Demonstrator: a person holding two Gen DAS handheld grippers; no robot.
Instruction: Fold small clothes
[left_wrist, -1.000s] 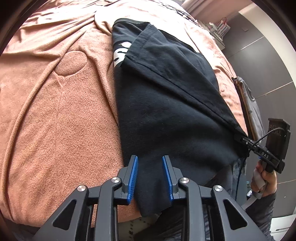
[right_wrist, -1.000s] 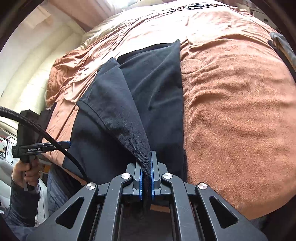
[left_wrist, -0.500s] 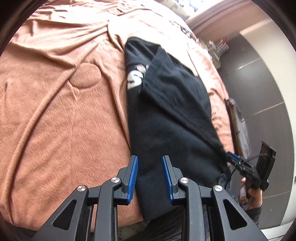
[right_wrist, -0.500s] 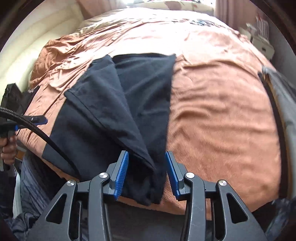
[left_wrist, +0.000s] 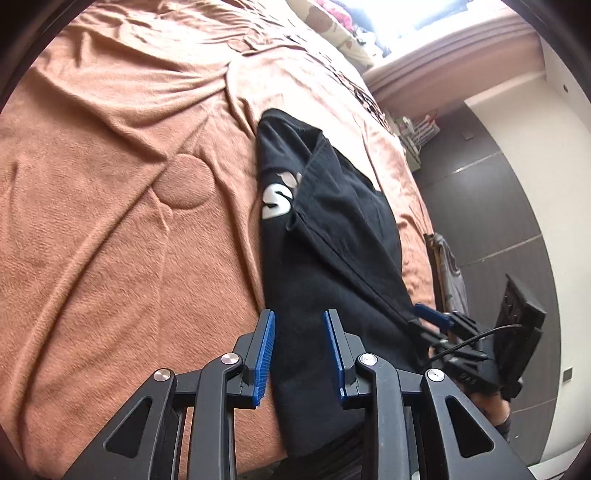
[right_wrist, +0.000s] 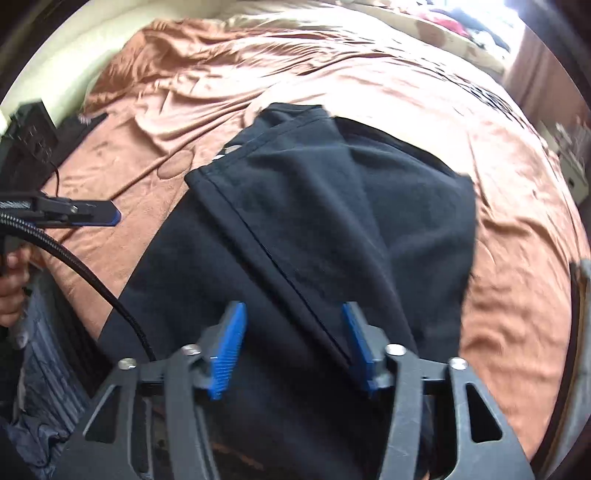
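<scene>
Both claws now released above the black shirt (left_wrist: 332, 258), right claw (right_wrist: 293, 332) formerly clenched.

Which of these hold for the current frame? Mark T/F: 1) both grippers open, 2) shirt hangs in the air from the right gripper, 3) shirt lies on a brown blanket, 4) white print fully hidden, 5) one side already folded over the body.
1. Both grippers are open. True: the left gripper and the right gripper each show their blue pads apart with nothing pinched.
2. The black T-shirt hangs from the right gripper. False: it lies flat, unheld.
3. It lies on a brown blanket. True.
4. The white print is fully hidden. False: part shows beside the folded flap.
5. One side is folded over the body. True: a hemmed flap lies across it.
</scene>
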